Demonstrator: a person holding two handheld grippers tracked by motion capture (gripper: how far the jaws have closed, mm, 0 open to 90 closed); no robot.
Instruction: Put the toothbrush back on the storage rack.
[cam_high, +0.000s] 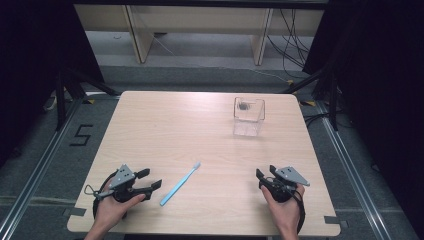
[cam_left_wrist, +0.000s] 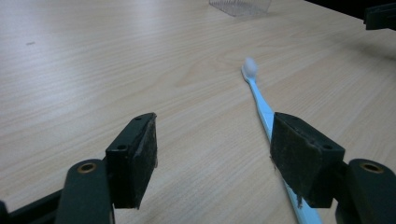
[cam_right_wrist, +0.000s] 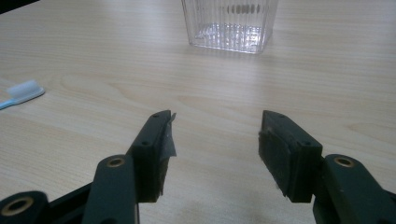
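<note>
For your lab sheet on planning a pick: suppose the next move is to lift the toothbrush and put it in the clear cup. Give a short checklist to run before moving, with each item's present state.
1. Left tongs open with nothing held: ok.
2. Right tongs open with nothing held: ok.
3. Toothbrush lying flat on the table, apart from other things: ok.
4. Toothbrush lined up between the left tongs' jaws: not ok, its handle runs past the jaw at right in the left gripper view.
5. Clear cup upright, mouth open: ok.
6. Clear cup holds nothing: cannot tell, a dark spot shows inside it.
</note>
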